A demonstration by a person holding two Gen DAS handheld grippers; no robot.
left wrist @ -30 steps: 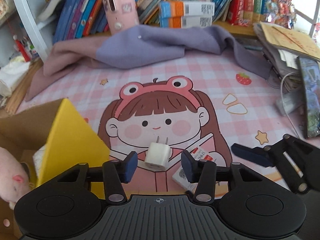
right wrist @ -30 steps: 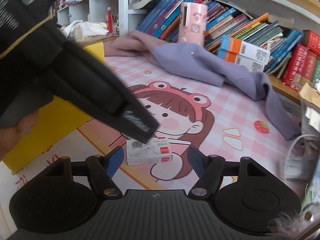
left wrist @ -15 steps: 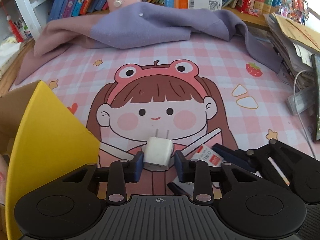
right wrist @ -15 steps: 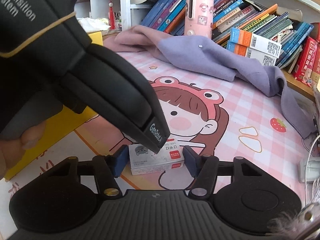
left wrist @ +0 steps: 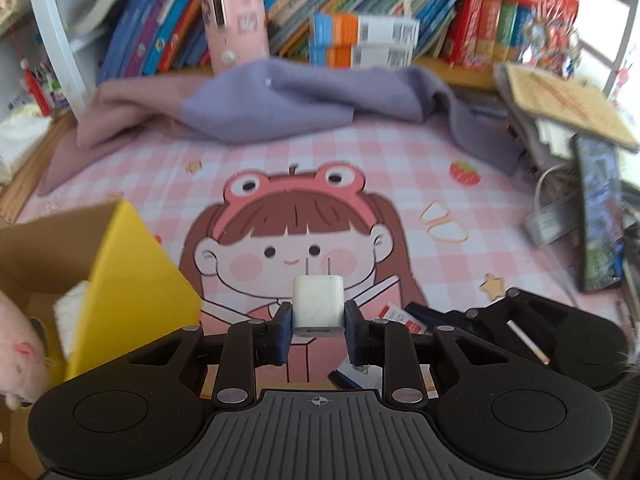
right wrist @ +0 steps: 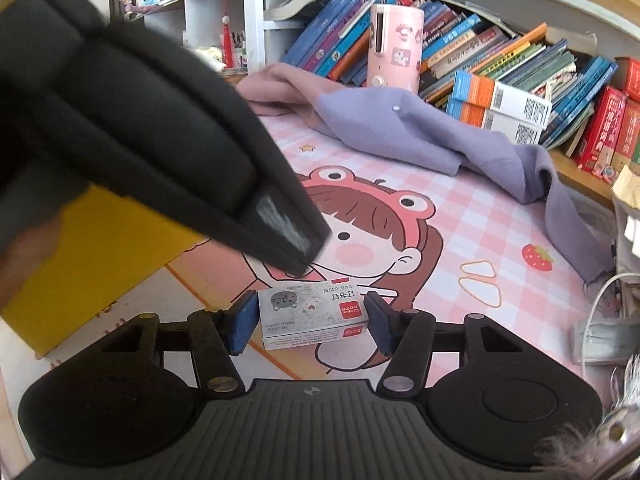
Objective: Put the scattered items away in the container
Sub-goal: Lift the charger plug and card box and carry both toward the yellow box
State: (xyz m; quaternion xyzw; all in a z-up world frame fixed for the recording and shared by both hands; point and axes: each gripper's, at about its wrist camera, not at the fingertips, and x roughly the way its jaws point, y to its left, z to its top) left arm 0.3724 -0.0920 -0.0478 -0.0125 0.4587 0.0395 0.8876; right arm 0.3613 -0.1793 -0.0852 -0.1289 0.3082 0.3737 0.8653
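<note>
The left gripper [left wrist: 319, 326] is clamped on a white charger plug [left wrist: 318, 304], just right of the yellow box [left wrist: 132, 280]. The right gripper [right wrist: 312, 326] brackets a staple box [right wrist: 310, 314] on the pink mat [right wrist: 460, 236]; whether its pads press I cannot tell. The left gripper's black body looms between staple box and yellow box. A purple cloth [left wrist: 280, 108] lies beyond.

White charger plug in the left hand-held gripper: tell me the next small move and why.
Probably carry the charger plug left toward the yellow box and release it over the opening. The left hand-held gripper is shut on the plug, prongs pointing away, and the box sits open just to its left with things already inside.
</note>
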